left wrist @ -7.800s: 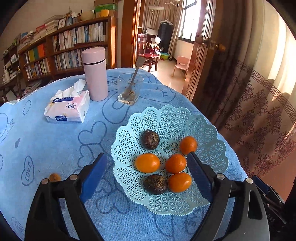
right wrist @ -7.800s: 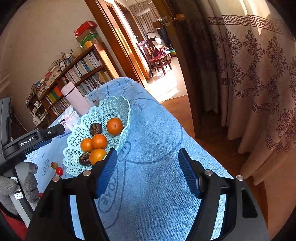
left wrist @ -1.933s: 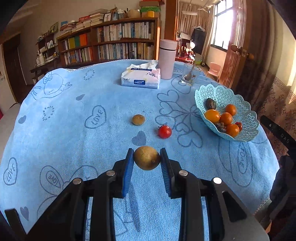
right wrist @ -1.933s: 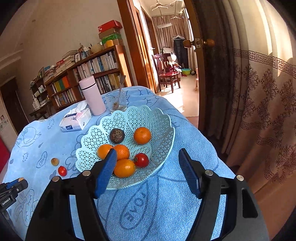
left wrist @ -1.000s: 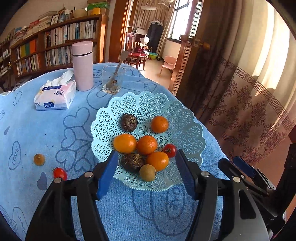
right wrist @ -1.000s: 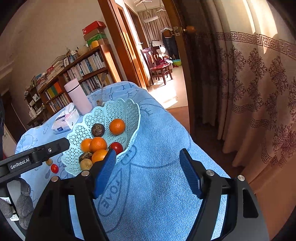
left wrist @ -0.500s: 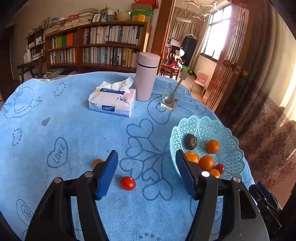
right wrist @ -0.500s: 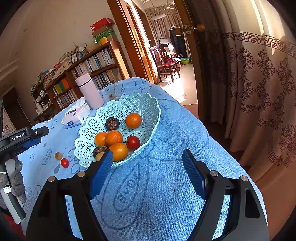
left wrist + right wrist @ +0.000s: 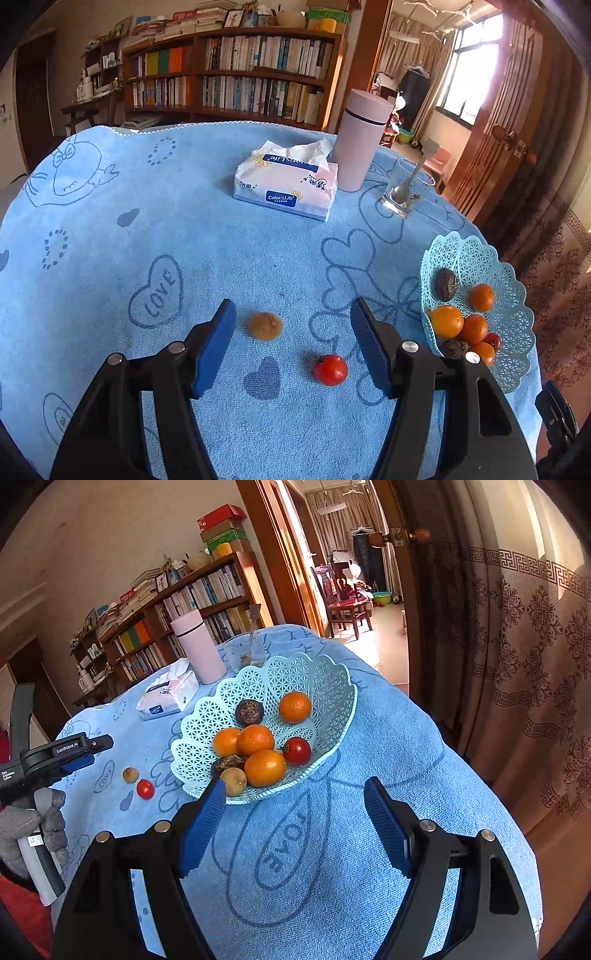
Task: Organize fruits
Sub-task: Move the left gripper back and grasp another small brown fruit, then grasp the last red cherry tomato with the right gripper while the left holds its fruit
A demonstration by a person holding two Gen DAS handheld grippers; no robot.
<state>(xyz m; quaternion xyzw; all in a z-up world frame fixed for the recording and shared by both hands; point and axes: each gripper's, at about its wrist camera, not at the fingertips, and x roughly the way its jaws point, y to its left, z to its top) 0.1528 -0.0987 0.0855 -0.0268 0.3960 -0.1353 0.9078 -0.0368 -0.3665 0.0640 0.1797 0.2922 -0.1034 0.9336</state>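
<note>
The left gripper [image 9: 293, 345] hovers over the blue cloth [image 9: 155, 229] with its fingers spread and nothing between the pads. The landmark here is the pale green lattice basket [image 9: 476, 258], which sits at the cloth's right edge in the left wrist view. Nearest the left gripper, a small red tomato [image 9: 331, 370] lies on the cloth to the left of the basket, well apart from it. Just beyond the tomato, and farther left of the basket, rests a small brownish-yellow fruit [image 9: 265, 325]; the two do not touch.

The right gripper [image 9: 295, 825] is released too, its jaws having just been opening, with only bare cloth between them. The basket's near rim lies just ahead of its left pad. Inside the basket, at the near edge, sit a tan round fruit [image 9: 233, 781] and an orange [image 9: 265, 767], with a red tomato [image 9: 297, 751] beside them. Behind these are two more oranges and a dark wrinkled fruit [image 9: 249, 712], then one orange at the far side.

Beyond the basket stand a glass with a spoon [image 9: 406, 188], a pink flask [image 9: 360, 140] and a tissue pack [image 9: 286, 181].
</note>
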